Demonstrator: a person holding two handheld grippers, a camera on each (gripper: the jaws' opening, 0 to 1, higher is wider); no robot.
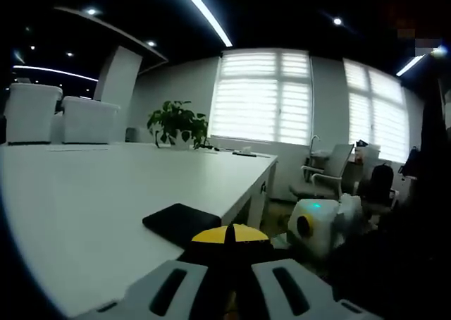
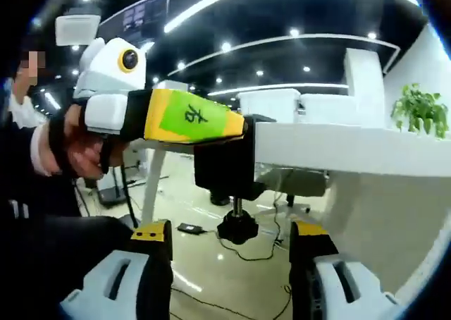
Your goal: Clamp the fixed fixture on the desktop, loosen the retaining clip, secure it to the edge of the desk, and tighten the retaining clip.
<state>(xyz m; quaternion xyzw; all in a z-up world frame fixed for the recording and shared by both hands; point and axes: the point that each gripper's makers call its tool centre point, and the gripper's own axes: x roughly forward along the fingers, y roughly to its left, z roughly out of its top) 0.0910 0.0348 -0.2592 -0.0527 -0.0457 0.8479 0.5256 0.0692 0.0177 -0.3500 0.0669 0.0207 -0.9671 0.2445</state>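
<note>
The left gripper's (image 2: 243, 126) fingers (image 1: 169, 288) pinch the clamp (image 2: 225, 166) onto the desk (image 2: 338, 149) edge; the right gripper's (image 2: 231, 263) fingers (image 2: 151, 260) gape just below its knob (image 2: 237, 228). If the left grip slackens while the knob is turned, the clamp may twist or drop off.

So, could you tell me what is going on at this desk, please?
A person holds the left gripper, its jaws shut on a black clamp fixture seated on the white desk's edge. The right gripper waits open just below the black round tightening knob, not yet gripping it.
</note>
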